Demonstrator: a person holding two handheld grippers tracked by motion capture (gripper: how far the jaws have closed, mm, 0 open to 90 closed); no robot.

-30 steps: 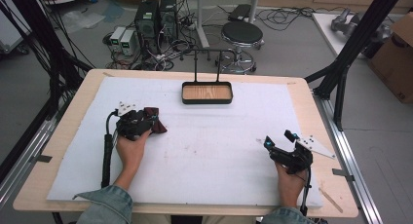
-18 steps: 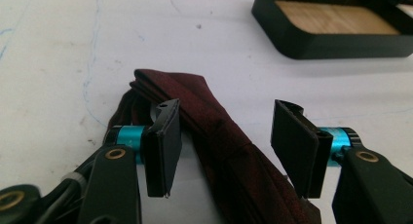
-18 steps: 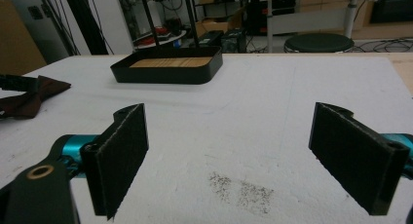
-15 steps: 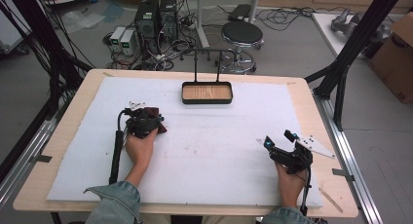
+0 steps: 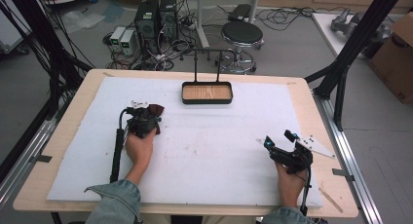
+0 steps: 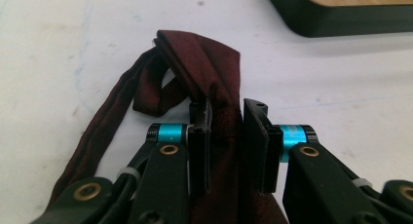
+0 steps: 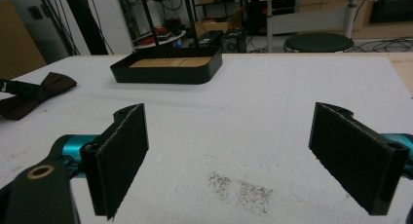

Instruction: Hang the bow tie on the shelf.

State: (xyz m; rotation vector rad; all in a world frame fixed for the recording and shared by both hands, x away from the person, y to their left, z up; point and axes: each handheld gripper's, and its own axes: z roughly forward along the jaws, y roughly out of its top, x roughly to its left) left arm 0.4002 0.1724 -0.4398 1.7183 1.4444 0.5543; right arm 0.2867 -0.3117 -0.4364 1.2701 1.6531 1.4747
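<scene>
A dark red bow tie (image 6: 214, 78) lies on the white worktop (image 5: 219, 156), left of the black tray (image 5: 207, 93), pinched at one wing by the left gripper (image 6: 227, 118) whose fingers have just closed, seemingly for lifting; the right gripper (image 7: 243, 151) rests wide open, apart

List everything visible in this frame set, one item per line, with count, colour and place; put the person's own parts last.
bow tie: 1, dark maroon, left part of the white mat, pinched in the left gripper
tray: 1, black rim with wooden floor, far middle of the mat
mat: 1, white, covering the table
table: 1, light wood
stool: 1, black, on the floor beyond the table
left gripper: 1, black, closed on the bow tie
right gripper: 1, black, jaws wide apart, right side of the mat
</scene>
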